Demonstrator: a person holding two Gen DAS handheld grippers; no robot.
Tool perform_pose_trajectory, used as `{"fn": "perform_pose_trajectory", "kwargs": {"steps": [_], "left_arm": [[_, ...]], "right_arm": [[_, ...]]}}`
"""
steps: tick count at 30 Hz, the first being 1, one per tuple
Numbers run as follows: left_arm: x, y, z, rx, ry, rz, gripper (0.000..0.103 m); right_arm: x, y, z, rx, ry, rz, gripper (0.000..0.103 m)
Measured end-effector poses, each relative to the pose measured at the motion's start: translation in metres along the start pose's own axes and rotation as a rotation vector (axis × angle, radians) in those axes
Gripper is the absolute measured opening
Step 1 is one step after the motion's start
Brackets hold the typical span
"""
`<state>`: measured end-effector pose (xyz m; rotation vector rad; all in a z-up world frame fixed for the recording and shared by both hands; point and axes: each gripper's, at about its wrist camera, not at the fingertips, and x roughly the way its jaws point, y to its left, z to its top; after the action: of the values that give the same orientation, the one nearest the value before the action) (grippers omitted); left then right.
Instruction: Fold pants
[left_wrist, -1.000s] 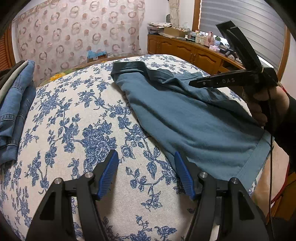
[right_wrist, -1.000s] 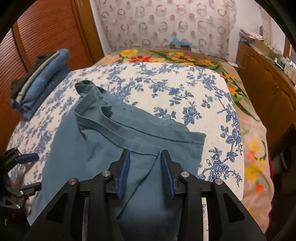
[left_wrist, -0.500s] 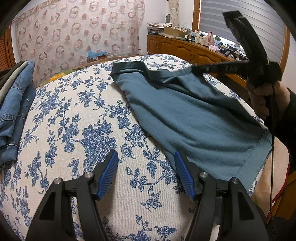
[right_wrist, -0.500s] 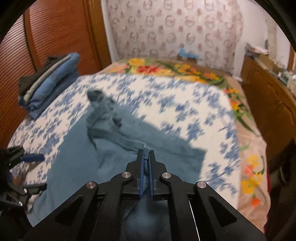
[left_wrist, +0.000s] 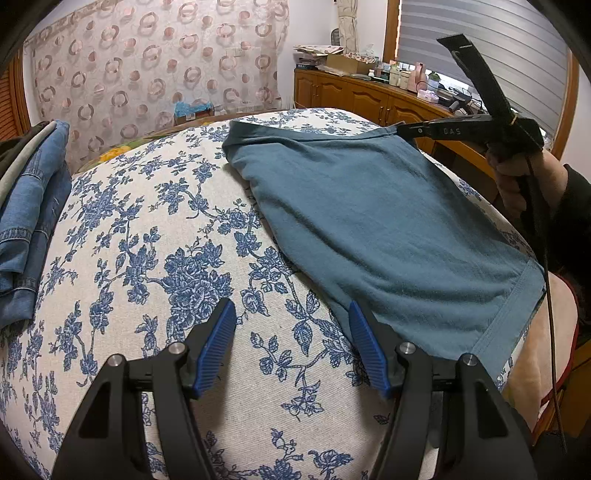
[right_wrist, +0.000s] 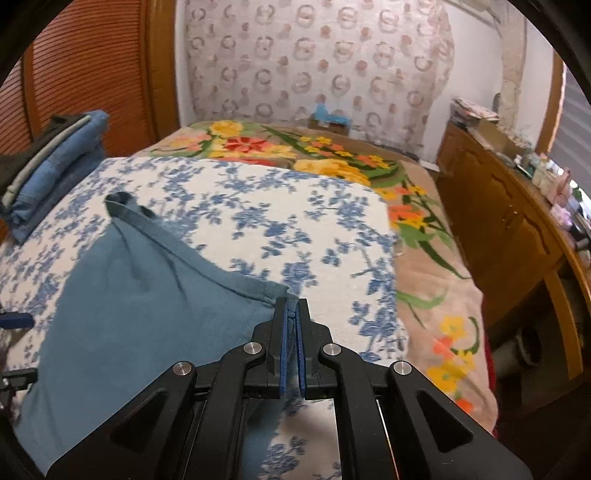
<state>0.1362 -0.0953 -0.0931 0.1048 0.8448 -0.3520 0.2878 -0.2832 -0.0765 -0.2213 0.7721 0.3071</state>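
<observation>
Teal pants (left_wrist: 373, 221) lie on the blue-flowered bed cover (left_wrist: 155, 236), waistband at the far end. My left gripper (left_wrist: 291, 343) is open and empty, low over the cover just left of the pants' near hem. My right gripper (right_wrist: 293, 325) is shut on the waistband corner of the pants (right_wrist: 155, 295) and holds it lifted and stretched tight. It also shows in the left wrist view (left_wrist: 402, 129) at the far right. The pants' far waistband corner (right_wrist: 118, 201) rests on the cover.
A stack of folded jeans (left_wrist: 29, 206) sits at the bed's left edge, also in the right wrist view (right_wrist: 51, 162). A wooden cabinet (right_wrist: 509, 229) with clutter runs along the right. A bright flowered blanket (right_wrist: 295, 151) covers the bed's far end.
My right gripper closed on the waistband corner, lifted it and pulled it back to the right, stretching the waistband straight. My left gripper stayed in place, open.
</observation>
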Motion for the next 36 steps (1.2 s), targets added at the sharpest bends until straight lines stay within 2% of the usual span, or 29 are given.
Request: {"fn": "perform_pose_trajectory", "kwargs": {"steps": [9,10,14,17,21,25,28,36], "left_arm": [[0.0,0.0,0.0,0.0,0.0,0.0,0.063],[0.0,0.0,0.0,0.0,0.0,0.0,0.063],[0.0,0.0,0.0,0.0,-0.001,0.0,0.063],[0.0,0.0,0.0,0.0,-0.001,-0.001,0.063],[-0.002,-0.002,-0.001,0.001,-0.003,0.003,0.063],[-0.003,-0.003,0.0,-0.001,-0.004,0.004,0.064],[-0.003,-0.002,0.0,-0.01,-0.006,0.004,0.064],[-0.018,-0.003,-0.005,-0.027,-0.037,0.015,0.063]], "right_arm": [[0.004,-0.007,-0.004,0.034,0.006,-0.056,0.002],[0.003,-0.007,-0.004,0.035,0.013,-0.053,0.01],[-0.013,-0.005,-0.014,0.031,-0.002,-0.036,0.018],[-0.034,0.0,-0.03,0.038,-0.012,-0.013,0.022],[-0.065,0.015,-0.056,0.046,-0.024,0.024,0.033],[-0.097,0.033,-0.084,0.061,-0.033,0.067,0.034],[-0.112,0.043,-0.102,0.065,-0.031,0.068,0.034],[-0.128,0.056,-0.131,0.097,-0.01,0.066,0.034]]}}
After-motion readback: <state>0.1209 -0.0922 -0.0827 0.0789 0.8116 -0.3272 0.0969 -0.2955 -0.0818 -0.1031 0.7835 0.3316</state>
